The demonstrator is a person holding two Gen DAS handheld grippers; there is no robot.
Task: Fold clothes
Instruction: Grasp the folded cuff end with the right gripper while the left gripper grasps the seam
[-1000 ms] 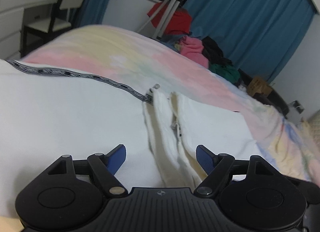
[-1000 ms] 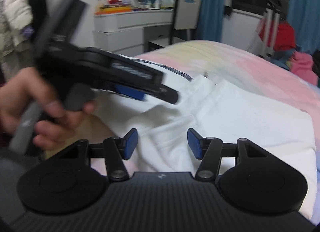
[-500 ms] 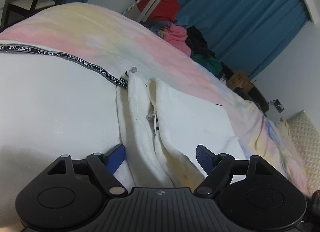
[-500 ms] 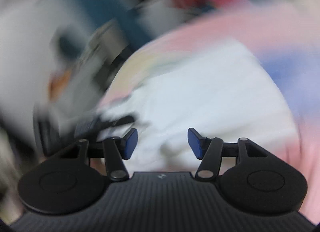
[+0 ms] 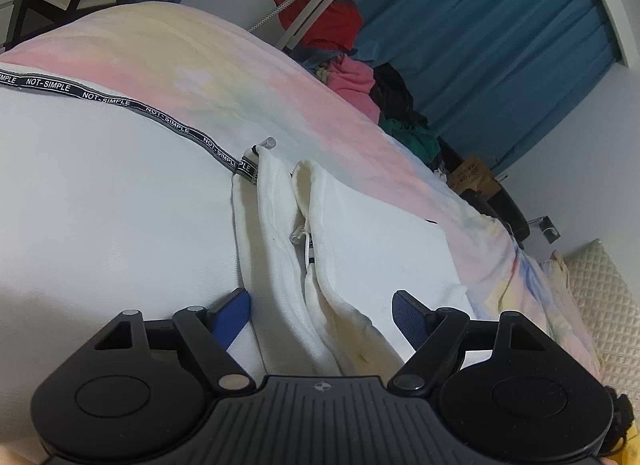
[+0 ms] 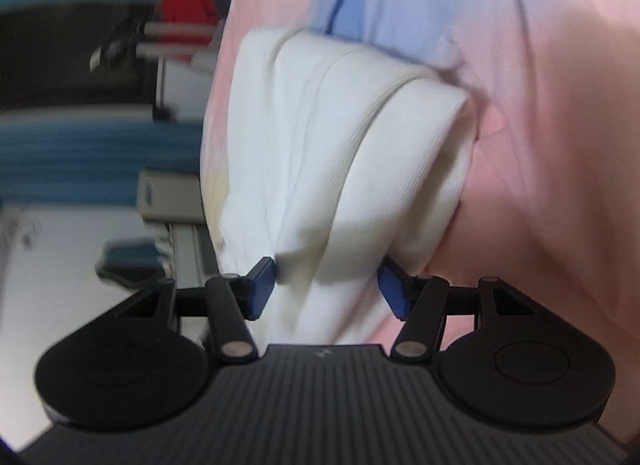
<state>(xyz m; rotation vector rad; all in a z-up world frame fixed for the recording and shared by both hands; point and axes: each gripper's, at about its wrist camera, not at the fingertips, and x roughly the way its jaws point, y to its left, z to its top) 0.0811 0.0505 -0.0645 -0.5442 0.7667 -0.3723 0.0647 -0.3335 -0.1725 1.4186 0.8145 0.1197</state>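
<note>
Your right claw is apart around the white clothes' near end. The clothes stretch away from it along the bed. Your left claw is apart too.

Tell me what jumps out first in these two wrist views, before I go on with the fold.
The white garment fills the left view, spread over a pastel blanket, with a black NOT-SIMPLE tape crossing it. The left gripper stands open around the garment's bunched edge. In the tilted, blurred right view, the right gripper straddles another fold of it; a clothes pile lies before blue curtains.
</note>
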